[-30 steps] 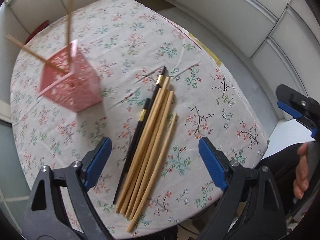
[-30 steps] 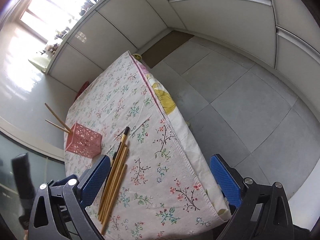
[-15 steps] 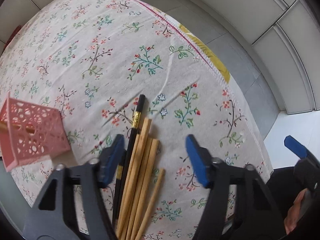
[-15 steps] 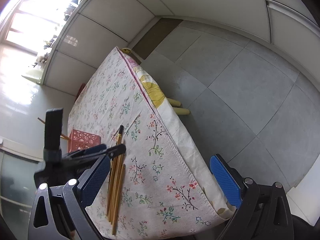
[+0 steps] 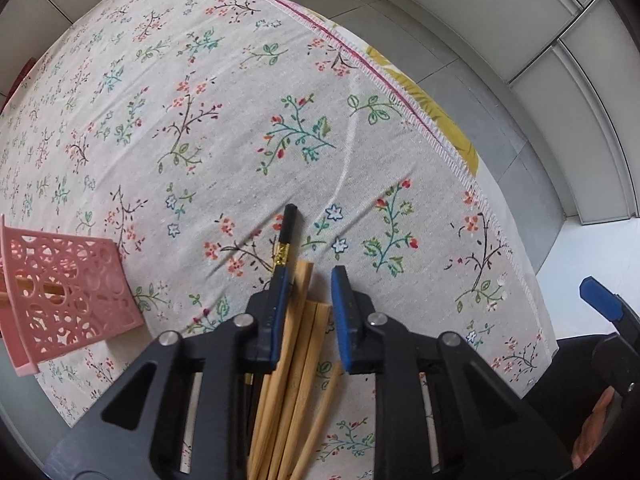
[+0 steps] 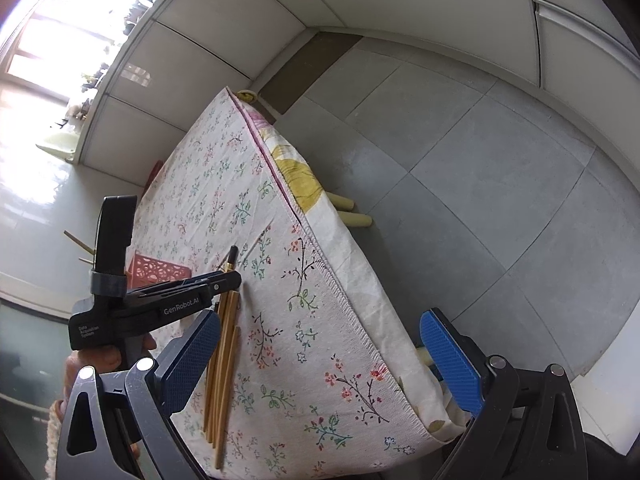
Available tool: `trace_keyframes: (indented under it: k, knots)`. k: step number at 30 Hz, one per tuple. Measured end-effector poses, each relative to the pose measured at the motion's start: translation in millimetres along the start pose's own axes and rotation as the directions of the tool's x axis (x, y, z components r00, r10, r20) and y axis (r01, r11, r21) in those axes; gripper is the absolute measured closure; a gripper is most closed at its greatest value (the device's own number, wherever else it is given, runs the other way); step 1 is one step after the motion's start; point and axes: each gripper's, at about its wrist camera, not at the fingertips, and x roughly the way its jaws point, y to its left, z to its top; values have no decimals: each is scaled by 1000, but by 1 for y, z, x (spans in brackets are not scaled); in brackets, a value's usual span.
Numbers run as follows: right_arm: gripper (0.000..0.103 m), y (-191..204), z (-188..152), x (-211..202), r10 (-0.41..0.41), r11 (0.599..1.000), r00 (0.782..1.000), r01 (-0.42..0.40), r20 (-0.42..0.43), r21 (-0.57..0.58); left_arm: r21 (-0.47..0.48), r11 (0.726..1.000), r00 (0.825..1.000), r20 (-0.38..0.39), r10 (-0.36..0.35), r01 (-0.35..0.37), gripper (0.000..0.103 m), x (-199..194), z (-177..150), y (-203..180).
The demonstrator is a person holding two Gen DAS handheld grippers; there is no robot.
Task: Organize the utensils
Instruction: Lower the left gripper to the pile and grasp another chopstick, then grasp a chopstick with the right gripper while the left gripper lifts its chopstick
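The left gripper (image 5: 308, 284) sits low over a bundle of chopsticks (image 5: 298, 344) lying on the floral-clothed worktop (image 5: 240, 120), its fingers narrowed around the wooden ones without gripping. A black chopstick (image 5: 287, 226) pokes out ahead. A pink basket (image 5: 68, 292) stands to the left. The right gripper (image 6: 320, 360) hangs spread wide beyond the worktop's edge.

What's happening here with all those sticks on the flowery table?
A person is tidying chopsticks using two hand-held grippers. The left gripper is down over the pile of wooden chopsticks, its blue jaws straddling the top ends beside a black chopstick, not visibly clamped. The pink basket nearby already holds a couple. The right gripper hangs open off the table's edge.
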Motion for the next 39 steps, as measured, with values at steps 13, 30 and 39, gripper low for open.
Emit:
trace_keyframes:
  k: [13, 30, 39]
  knots:
    - [10, 52, -15, 45, -141, 987, 982, 130, -122, -93, -90, 996, 941, 339, 13, 18, 93, -97, -113, 47]
    - [68, 139, -31, 136, -422, 906, 857, 402, -296, -130, -234, 958, 762, 647, 25, 167, 94, -172, -243, 121]
    - [83, 154, -39, 151, -548, 835, 803, 507, -233, -214, -258, 939, 731, 682, 11, 226, 94, -178, -261, 138]
